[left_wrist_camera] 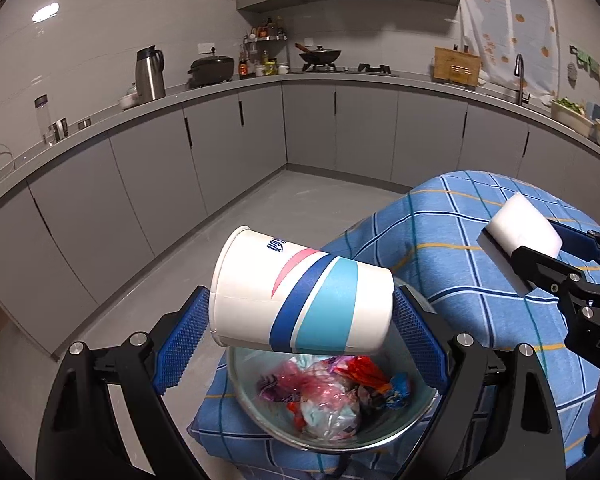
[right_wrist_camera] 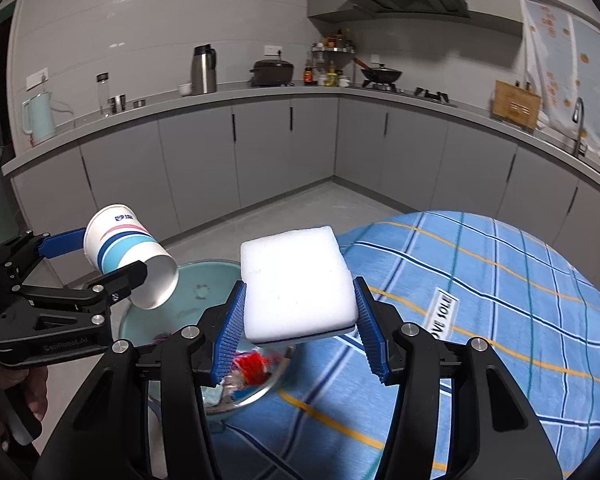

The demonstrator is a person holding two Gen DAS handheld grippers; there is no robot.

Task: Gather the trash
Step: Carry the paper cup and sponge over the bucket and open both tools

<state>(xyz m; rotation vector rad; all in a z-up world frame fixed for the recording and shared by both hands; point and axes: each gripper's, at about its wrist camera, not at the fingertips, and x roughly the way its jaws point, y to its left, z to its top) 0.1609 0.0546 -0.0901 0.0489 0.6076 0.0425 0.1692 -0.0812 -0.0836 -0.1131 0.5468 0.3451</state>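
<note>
My left gripper (left_wrist_camera: 300, 320) is shut on a white paper cup (left_wrist_camera: 300, 296) with blue and pink stripes, held on its side above a glass bowl (left_wrist_camera: 416, 416). The bowl holds crumpled wrappers (left_wrist_camera: 324, 392). My right gripper (right_wrist_camera: 298, 320) is shut on a white sponge (right_wrist_camera: 296, 284), held above the table just right of the bowl (right_wrist_camera: 204, 280). The right gripper with the sponge (left_wrist_camera: 520, 228) shows at the right of the left wrist view. The left gripper with the cup (right_wrist_camera: 128, 252) shows at the left of the right wrist view.
The bowl stands on a round table under a blue checked cloth (right_wrist_camera: 500, 300), near its left edge. Grey floor (left_wrist_camera: 260, 208) and grey kitchen cabinets (left_wrist_camera: 180, 160) lie beyond. The counter carries a kettle, pots and bottles.
</note>
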